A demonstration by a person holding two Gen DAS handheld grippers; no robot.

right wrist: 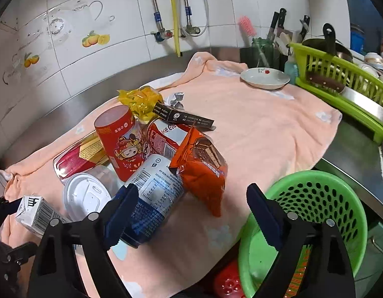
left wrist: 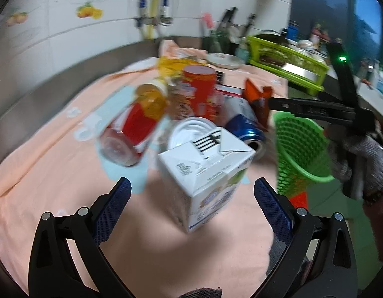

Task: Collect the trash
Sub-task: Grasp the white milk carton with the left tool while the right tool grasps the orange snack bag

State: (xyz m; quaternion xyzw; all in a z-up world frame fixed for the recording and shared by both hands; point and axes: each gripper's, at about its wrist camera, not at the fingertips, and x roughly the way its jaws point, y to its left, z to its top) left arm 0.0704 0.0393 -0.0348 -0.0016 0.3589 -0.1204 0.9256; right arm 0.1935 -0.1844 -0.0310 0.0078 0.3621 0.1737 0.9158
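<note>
Item: white cardboard milk carton (left wrist: 206, 173), centre frame on the peach towel (left wrist: 54, 173), between my left gripper (left wrist: 192, 193)'s wide-spread blue pads, untouched. Behind: heaped cans and wrappers. Right gripper (right wrist: 191, 211) also wide, empty, beside green perforated plastic basket (right wrist: 315, 198), lower right.

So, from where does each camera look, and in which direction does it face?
Left wrist: on the left tool, open, facing the white carton; a gloved hand shows at right.
Right wrist: on the right tool, open, above the blue can, beside the green basket.
Both see the carton, blue can, basket.
</note>
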